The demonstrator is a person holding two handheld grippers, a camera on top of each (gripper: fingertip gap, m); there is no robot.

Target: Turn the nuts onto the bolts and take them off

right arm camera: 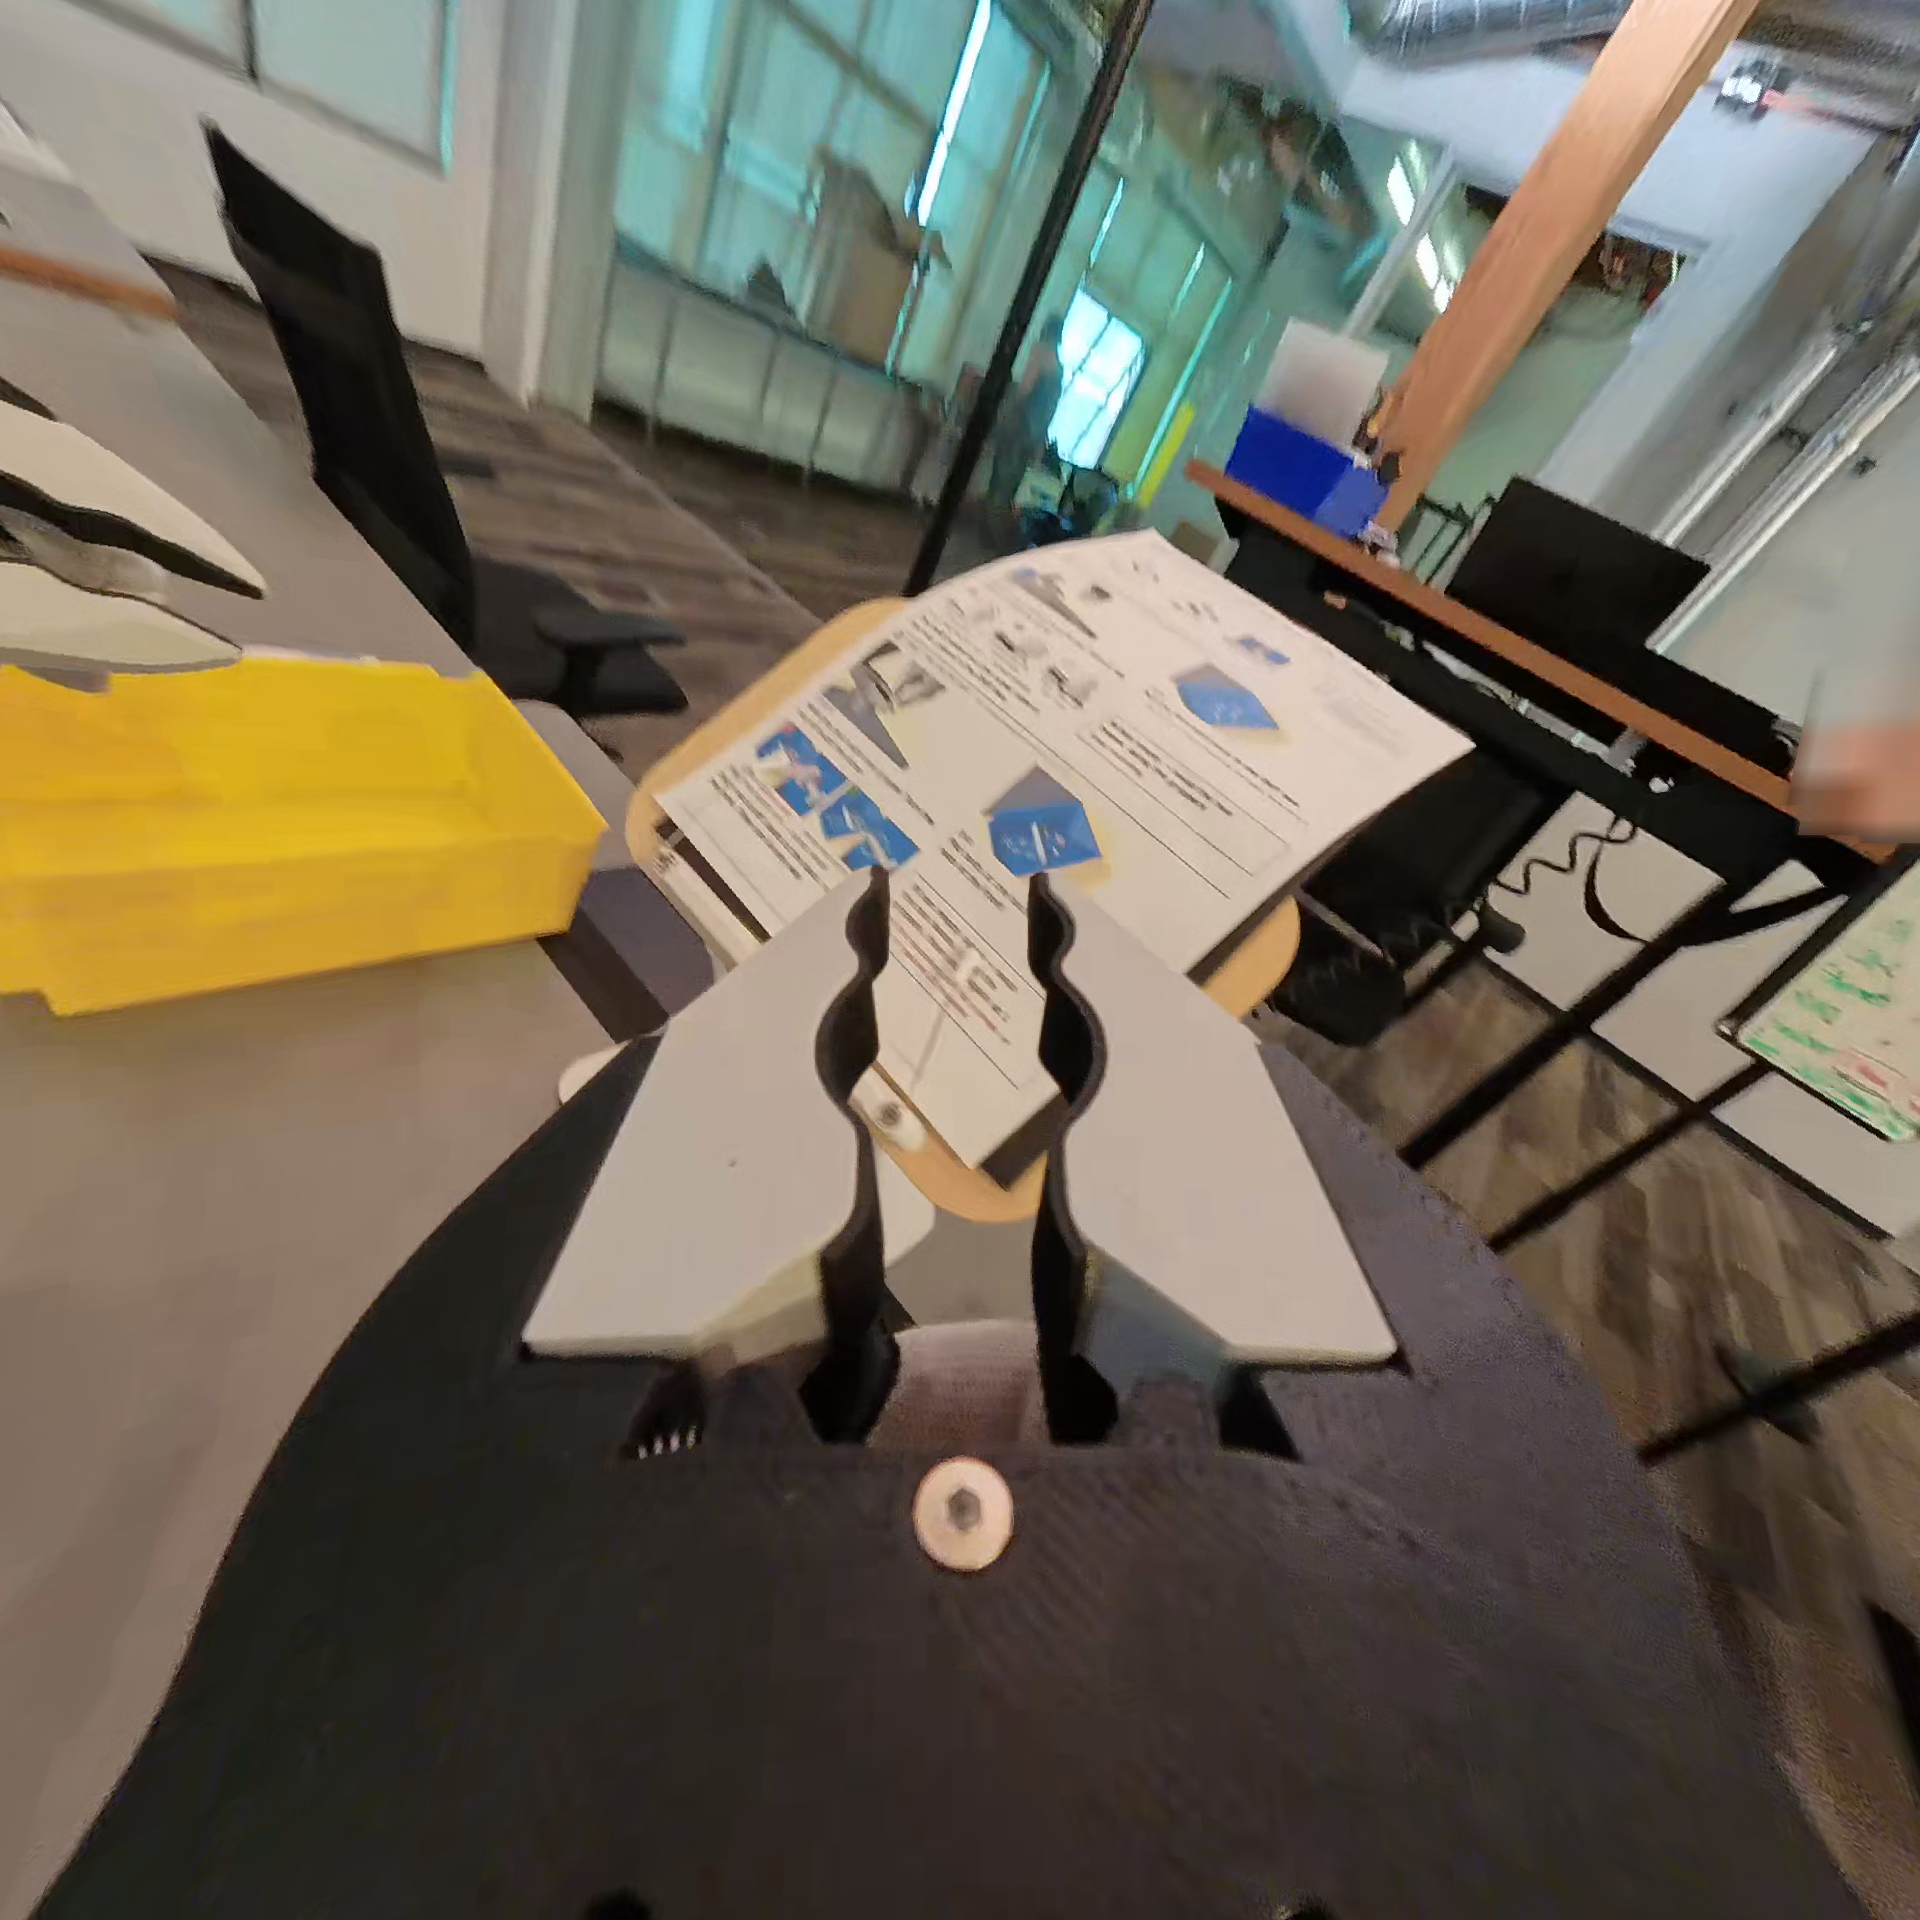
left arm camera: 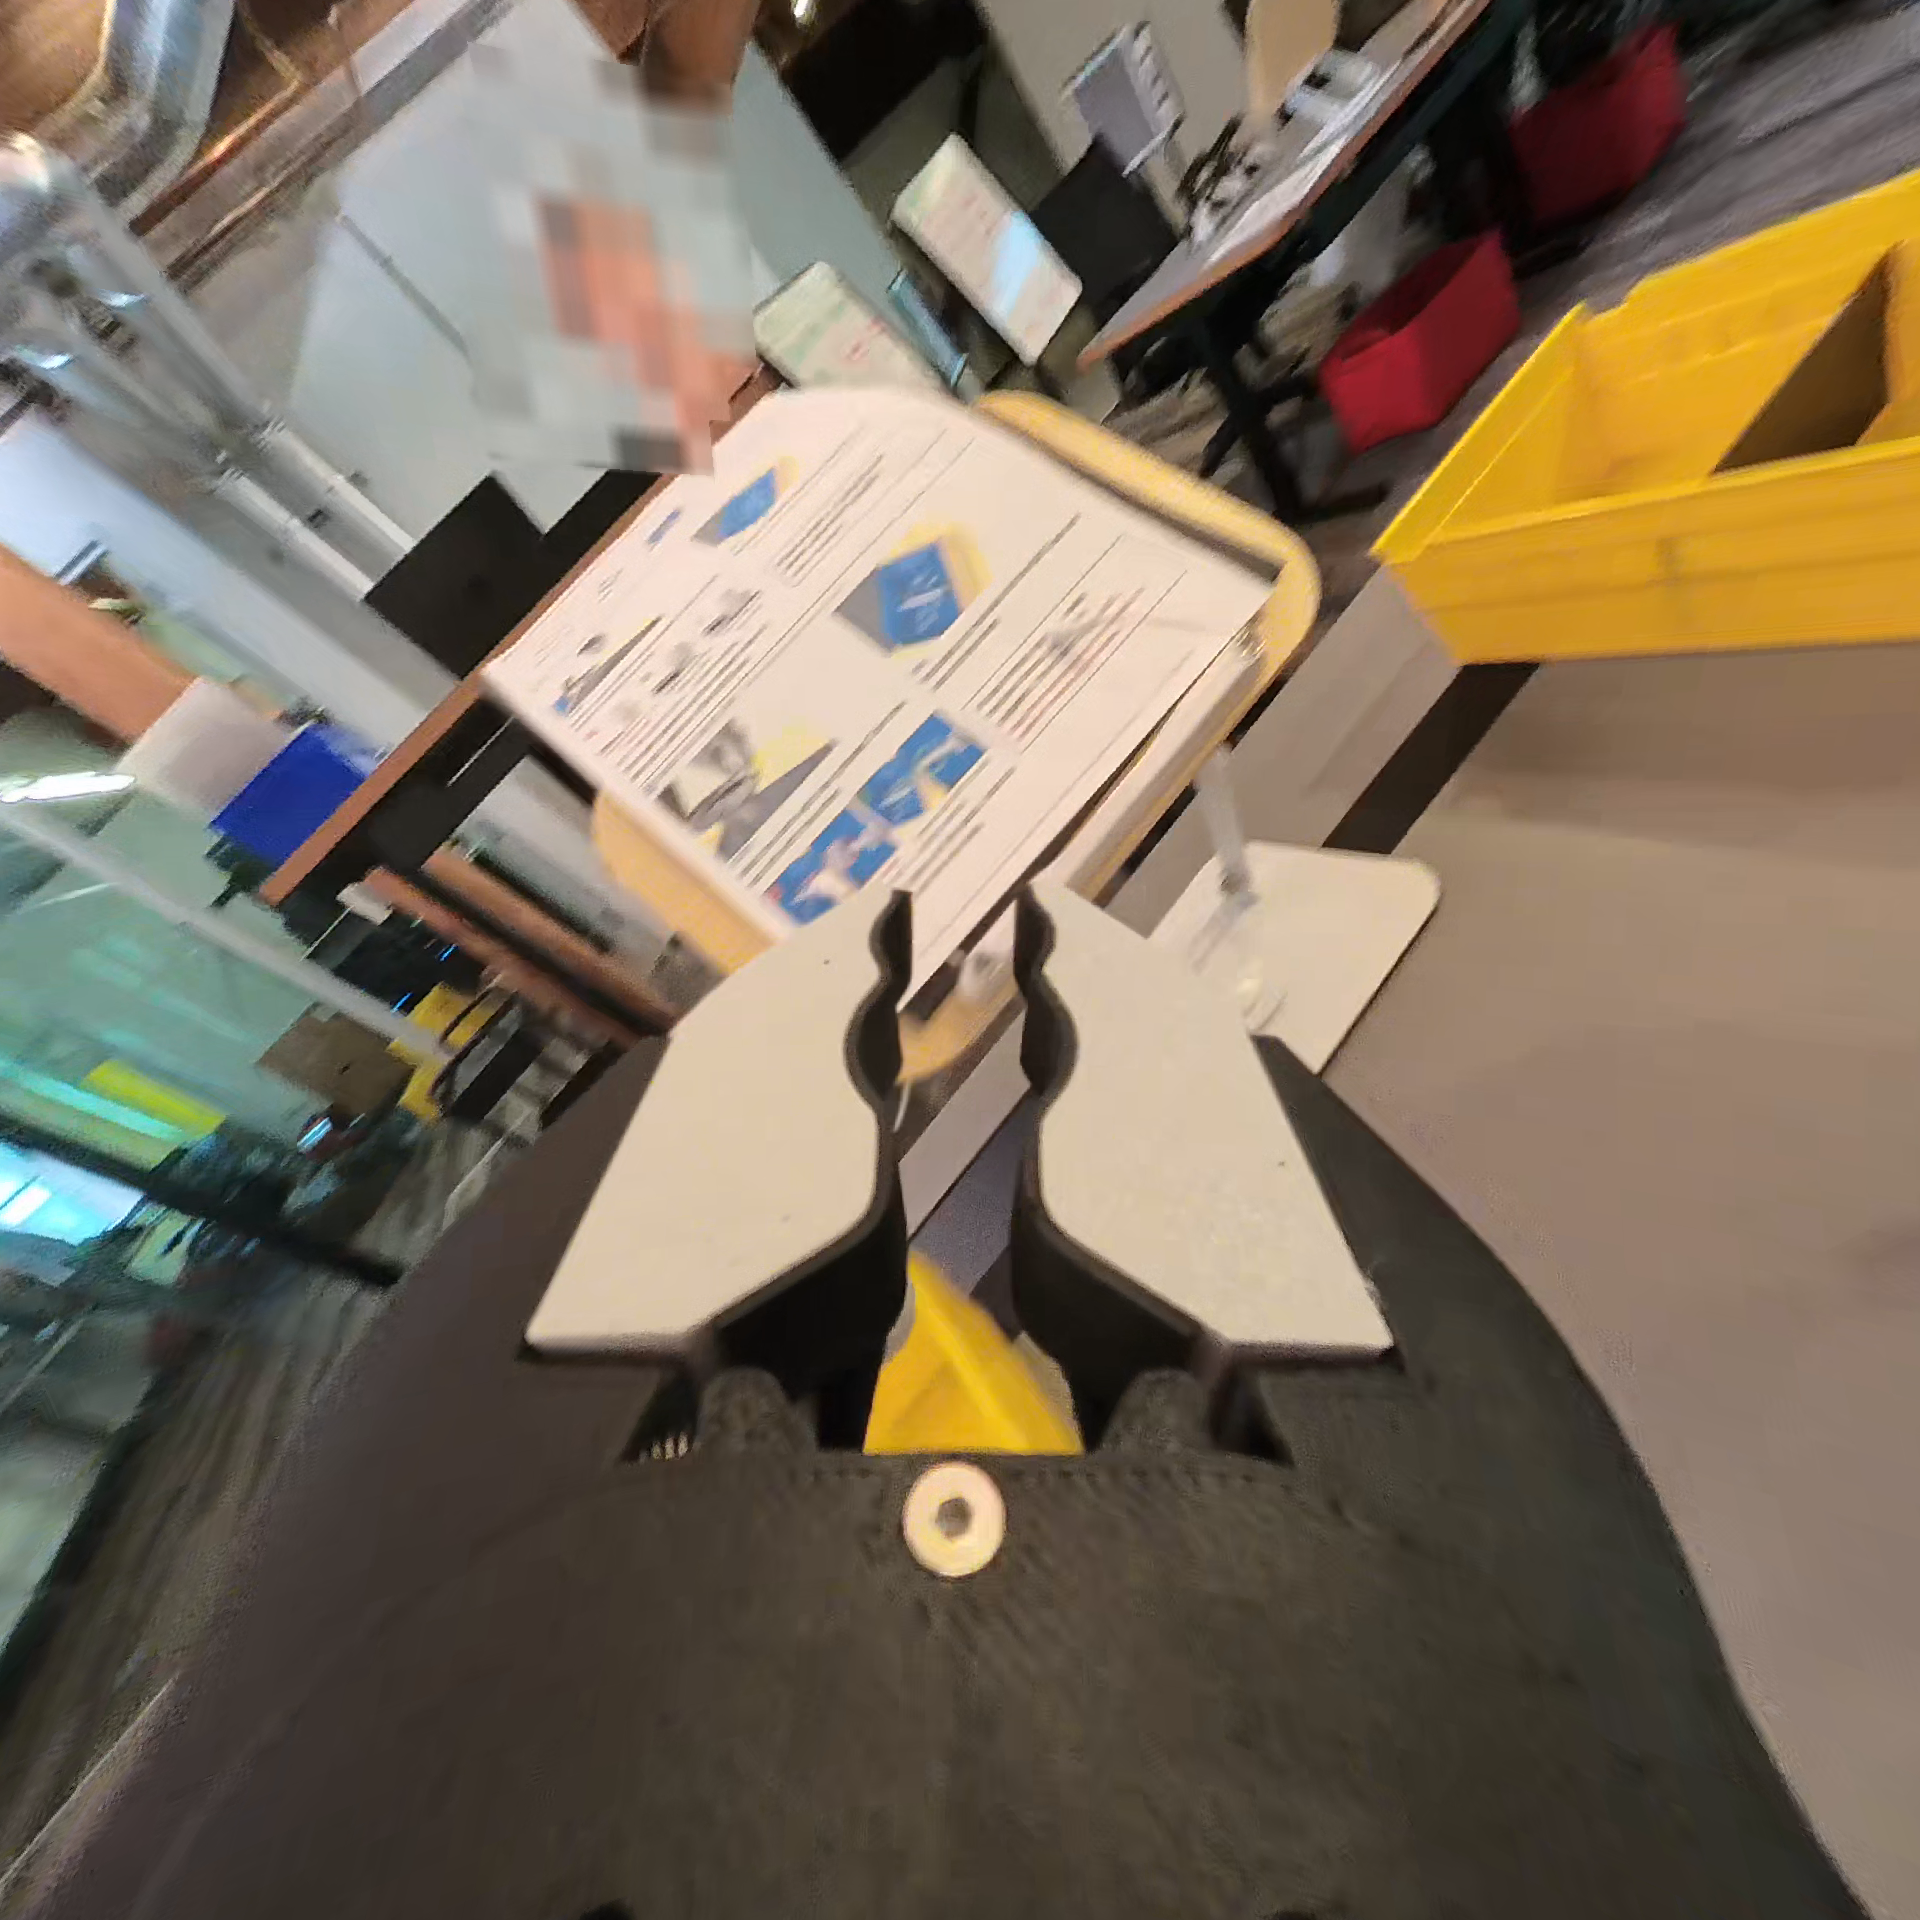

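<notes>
No nuts or bolts show in either view. My left gripper (left arm camera: 964, 920) is open and empty, held above the grey table (left arm camera: 1662, 935) and pointing at a printed sheet on a tan stand (left arm camera: 883, 644). My right gripper (right arm camera: 954, 894) is open and empty too, raised over the table edge and pointing at the same sheet on its stand (right arm camera: 1039, 790). The left gripper's grey fingers (right arm camera: 114, 540) show at the far left of the right wrist view, above a yellow bin (right arm camera: 260, 821). Both views are blurred.
The yellow bin (left arm camera: 1683, 499) with dividers stands on the table, at the right in the left wrist view. The stand's white base (left arm camera: 1320, 925) rests on the table. A black chair (right arm camera: 353, 416), desks (right arm camera: 1507, 634), red bins (left arm camera: 1423, 332) and glass walls lie beyond. My hands' fingertips stand some 25 centimetres from each other.
</notes>
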